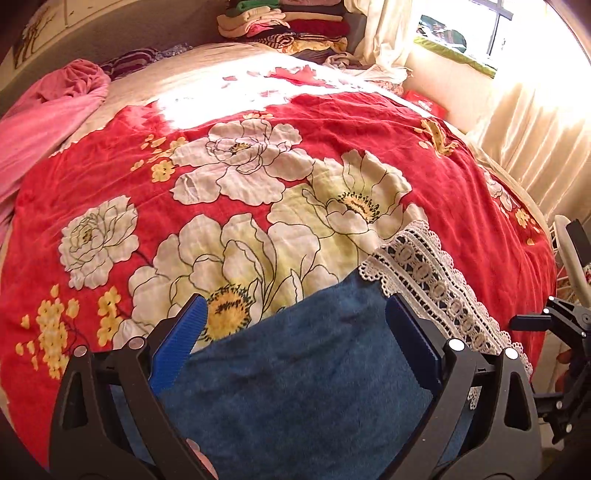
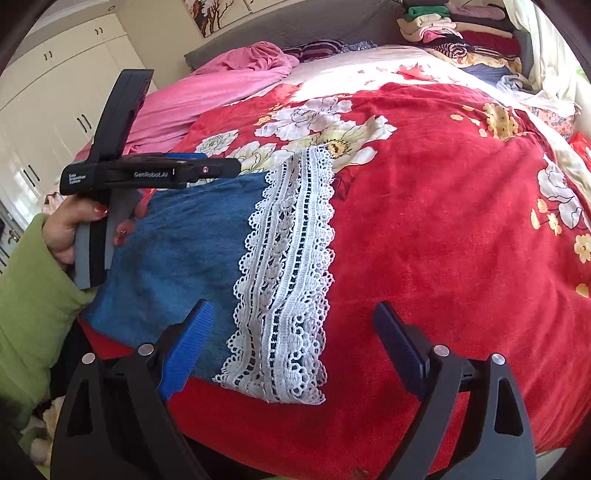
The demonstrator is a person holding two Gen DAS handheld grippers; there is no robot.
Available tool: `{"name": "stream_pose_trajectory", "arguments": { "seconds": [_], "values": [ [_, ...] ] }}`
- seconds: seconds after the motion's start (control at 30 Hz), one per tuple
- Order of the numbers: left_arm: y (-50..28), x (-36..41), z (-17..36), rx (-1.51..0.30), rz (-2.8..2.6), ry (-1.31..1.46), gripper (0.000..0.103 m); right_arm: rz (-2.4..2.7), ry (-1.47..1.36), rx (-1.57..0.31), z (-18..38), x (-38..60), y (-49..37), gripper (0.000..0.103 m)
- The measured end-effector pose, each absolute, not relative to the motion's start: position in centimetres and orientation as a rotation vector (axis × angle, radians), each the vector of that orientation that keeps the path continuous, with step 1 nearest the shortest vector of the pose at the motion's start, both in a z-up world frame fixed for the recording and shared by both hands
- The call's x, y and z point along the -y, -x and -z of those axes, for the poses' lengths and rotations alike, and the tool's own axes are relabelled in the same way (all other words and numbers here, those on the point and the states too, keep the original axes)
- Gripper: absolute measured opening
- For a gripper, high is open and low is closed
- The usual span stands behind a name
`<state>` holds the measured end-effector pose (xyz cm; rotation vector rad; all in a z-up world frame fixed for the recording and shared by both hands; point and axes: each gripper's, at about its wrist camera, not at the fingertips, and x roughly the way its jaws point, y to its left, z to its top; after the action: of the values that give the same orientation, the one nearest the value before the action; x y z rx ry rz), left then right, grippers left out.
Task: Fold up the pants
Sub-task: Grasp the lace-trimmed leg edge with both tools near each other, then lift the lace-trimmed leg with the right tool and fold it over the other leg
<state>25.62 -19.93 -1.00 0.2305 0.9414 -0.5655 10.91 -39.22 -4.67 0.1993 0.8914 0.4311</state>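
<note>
Left wrist view: the left gripper (image 1: pixel 295 325) hangs over the blue pants (image 1: pixel 306 376), jaws spread wide, blue pads on either side of the denim and not pressing it. The pants fill the lower centre of the frame, lying flat on the red flowered blanket (image 1: pixel 110 162). Their white lace hem (image 1: pixel 432 284) runs diagonally at lower right. Part of the other tool shows at the right edge.

Right wrist view: the right gripper (image 2: pixel 295 343) is also spread, nothing pinched. Its left pad sits over the denim near the lace; its right pad is over bare blanket. The pants lie left of centre, folded into a compact blue block, with the lace band along their right side from mid frame down to the lower centre. The left hand (image 2: pixel 70 229), in a green sleeve (image 2: pixel 33 295), grips the left tool's handle at the left edge, above the denim.

Background: pink bedding (image 2: pixel 229 81) at upper left, a stack of folded clothes (image 2: pixel 454 26) at upper right, white cupboards (image 2: pixel 55 92) at far left.
</note>
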Motion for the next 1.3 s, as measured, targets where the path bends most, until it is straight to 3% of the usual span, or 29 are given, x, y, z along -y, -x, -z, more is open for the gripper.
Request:
{"name": "stream_pose_trajectory", "arguments": {
  "seconds": [0.17,0.23,0.3,0.37,0.57,0.7,0.77,0.83,0.87,1.3],
  "values": [
    [-26.5,21.7,1.4,-0.970,0.706,-0.207,0.086,-0.430,-0.212,-0.912,5.4,39.0,-11.7,0.088],
    [-26.7,22.9,2.1,-0.993,0.748,-0.235,0.062,-0.423,-0.223,-0.913,5.9,38.7,-12.2,0.086],
    [-27.0,23.8,3.0,-1.024,0.783,-0.248,0.060,-0.451,-0.240,-0.918,6.2,38.2,-12.2,0.070],
    [-27.3,24.4,3.8,-1.046,0.834,-0.242,0.060,-0.491,-0.267,-0.924,6.5,37.8,-12.3,0.063],
    [-27.7,24.3,5.0,-1.074,0.901,-0.176,0.060,-0.512,-0.304,-0.924,7.1,37.2,-13.1,0.061],
    [-26.2,24.9,4.6,-1.052,0.916,-0.217,0.041,-0.577,-0.314,-0.921,6.9,36.1,-13.7,0.028],
    [-25.8,25.0,4.3,-1.035,0.871,-0.233,0.030,-0.585,-0.300,-0.908,6.4,35.8,-13.7,0.023],
    [-26.0,24.5,3.8,-1.038,0.825,-0.197,0.017,-0.591,-0.295,-0.889,5.6,35.6,-13.6,0.021],
    [-26.0,24.1,3.4,-1.037,0.826,-0.167,0.016,-0.597,-0.293,-0.880,5.1,35.4,-13.8,0.020],
    [-23.8,10.3,-2.5,-0.871,0.814,0.189,0.014,-0.799,-0.136,-0.753,-1.6,26.1,-13.6,0.020]
  ]
}}
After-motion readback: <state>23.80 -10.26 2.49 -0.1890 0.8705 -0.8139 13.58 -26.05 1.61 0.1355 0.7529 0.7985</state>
